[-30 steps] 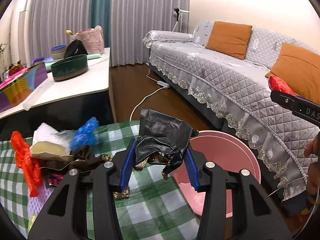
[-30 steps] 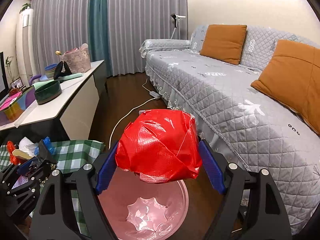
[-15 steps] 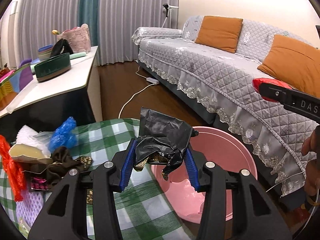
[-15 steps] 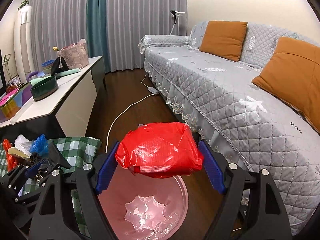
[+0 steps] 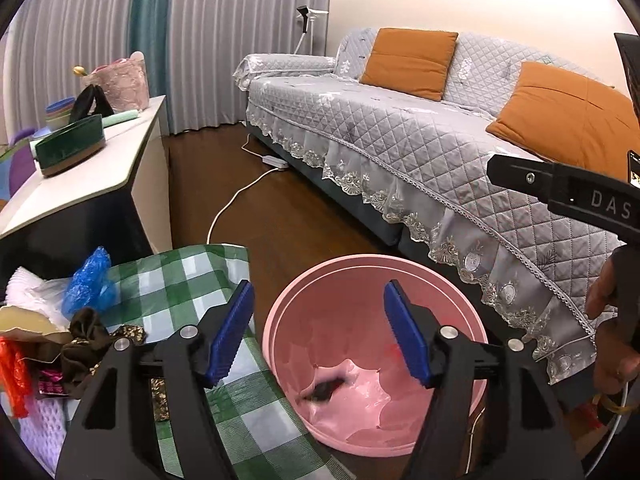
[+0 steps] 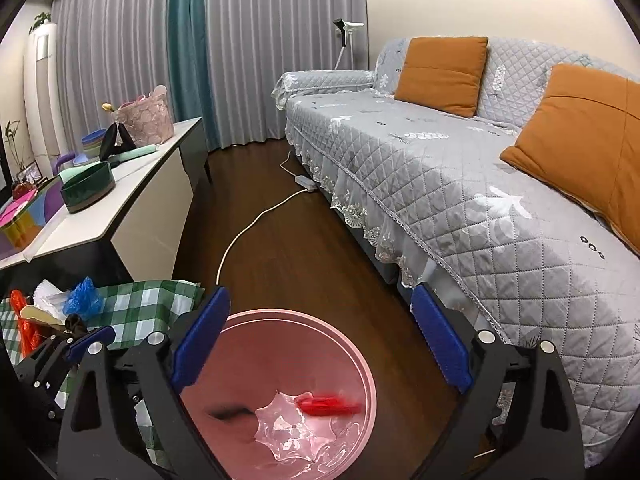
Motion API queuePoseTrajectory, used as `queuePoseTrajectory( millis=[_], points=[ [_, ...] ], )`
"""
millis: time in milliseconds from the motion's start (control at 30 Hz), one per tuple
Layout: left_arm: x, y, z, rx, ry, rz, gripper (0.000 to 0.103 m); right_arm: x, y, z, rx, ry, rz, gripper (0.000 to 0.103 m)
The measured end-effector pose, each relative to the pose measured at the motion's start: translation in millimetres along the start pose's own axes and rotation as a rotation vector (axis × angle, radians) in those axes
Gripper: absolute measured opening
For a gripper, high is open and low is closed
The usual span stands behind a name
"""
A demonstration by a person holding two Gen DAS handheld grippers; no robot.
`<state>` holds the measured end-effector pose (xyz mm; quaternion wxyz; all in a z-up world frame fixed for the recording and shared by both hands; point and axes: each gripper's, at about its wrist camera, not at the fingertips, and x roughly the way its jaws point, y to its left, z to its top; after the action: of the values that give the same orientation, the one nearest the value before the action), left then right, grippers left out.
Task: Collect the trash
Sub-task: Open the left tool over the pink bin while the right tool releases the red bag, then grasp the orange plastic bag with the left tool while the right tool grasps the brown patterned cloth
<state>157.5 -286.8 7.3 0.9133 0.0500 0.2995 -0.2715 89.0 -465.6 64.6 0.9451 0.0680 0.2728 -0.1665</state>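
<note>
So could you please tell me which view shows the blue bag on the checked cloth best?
The left wrist view: the blue bag is nearer and larger there, its crinkles clear. In the right wrist view it is small, near the left edge.

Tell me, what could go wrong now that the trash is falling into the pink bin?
1. The pink bin sits right beside the checked cloth; a tool reaching back for the pile could bump its rim.
2. The blue bag lies near the cloth's edge and might slide off.
3. The white cord crosses the floor close to the bin, so someone stepping there could snag it.
</note>
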Motion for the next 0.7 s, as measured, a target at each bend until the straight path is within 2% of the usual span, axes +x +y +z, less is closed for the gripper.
queuePoseTrajectory(
  millis=[300,700],
  points=[
    [-26.8,8.2,1.1,-0.016,-0.029,0.041,0.066,-13.8,11.1,5.9,-0.007,-0.021,0.038,0.091],
    [-89.0,35.4,-4.8,-0.046,-0.074,0.104,0.066,-47.5,41.2,11.3,-0.017,-0.069,0.099,0.091]
  ],
)
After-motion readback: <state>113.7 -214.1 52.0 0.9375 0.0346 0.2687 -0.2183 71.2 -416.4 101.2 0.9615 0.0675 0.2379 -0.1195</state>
